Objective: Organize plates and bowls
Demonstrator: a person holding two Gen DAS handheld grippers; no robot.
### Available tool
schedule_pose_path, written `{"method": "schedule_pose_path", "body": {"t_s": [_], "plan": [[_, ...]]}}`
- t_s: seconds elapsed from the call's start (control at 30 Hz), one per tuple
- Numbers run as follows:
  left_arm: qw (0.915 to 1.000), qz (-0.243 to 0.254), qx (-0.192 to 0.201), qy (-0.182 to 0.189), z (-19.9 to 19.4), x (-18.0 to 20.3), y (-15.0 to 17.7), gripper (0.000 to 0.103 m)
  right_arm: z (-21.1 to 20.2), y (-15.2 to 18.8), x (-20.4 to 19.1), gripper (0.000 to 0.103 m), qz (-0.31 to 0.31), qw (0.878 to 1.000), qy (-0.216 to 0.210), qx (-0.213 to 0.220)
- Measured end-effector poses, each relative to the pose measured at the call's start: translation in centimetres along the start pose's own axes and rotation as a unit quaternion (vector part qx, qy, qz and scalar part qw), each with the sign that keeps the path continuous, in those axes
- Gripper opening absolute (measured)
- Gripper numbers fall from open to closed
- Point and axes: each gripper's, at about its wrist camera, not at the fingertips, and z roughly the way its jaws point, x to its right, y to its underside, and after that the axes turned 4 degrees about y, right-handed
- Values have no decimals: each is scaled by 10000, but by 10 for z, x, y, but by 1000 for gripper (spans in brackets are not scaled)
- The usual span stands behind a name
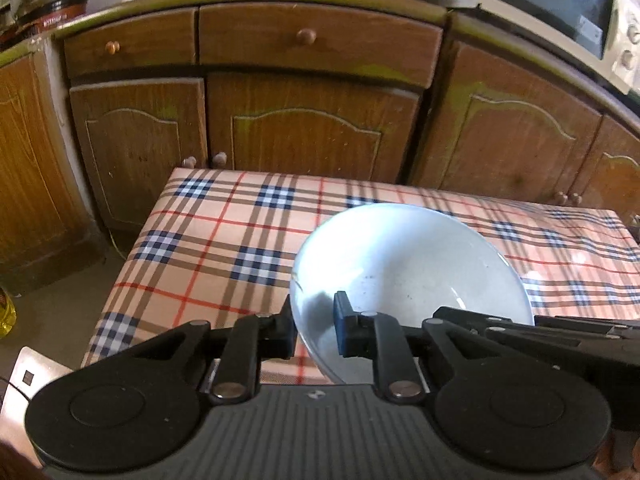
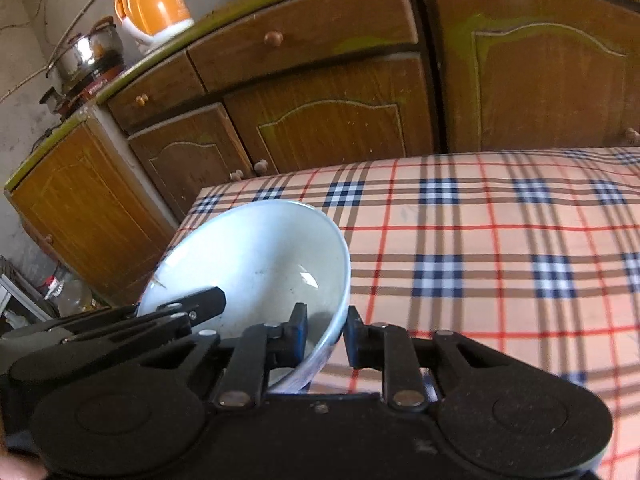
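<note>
Bowl (image 1: 408,272), pale and tilted, hangs above the checked table (image 1: 208,240) before the cabinets. Left gripper (image 1: 316,330) pinches its near rim, one pad inside, and right gripper (image 2: 326,338) pinches the rim likewise.

You get warm daylight from the right, glare on the bowl (image 1: 408,264), soft motion blur on the tablecloth (image 2: 500,248), heavy fisheye bending at edges.

Bare checked tablecloth (image 2: 480,240) beyond bowl (image 2: 256,256), cupboards (image 2: 320,120) walling far edge
</note>
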Motion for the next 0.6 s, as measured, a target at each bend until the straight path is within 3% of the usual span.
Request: {"method": "schedule_pose_path", "body": {"t_s": [0.6], "plan": [[9993, 200, 311, 77, -103, 62, 26, 18, -136, 35, 16, 26, -13, 9992, 90, 383]]}}
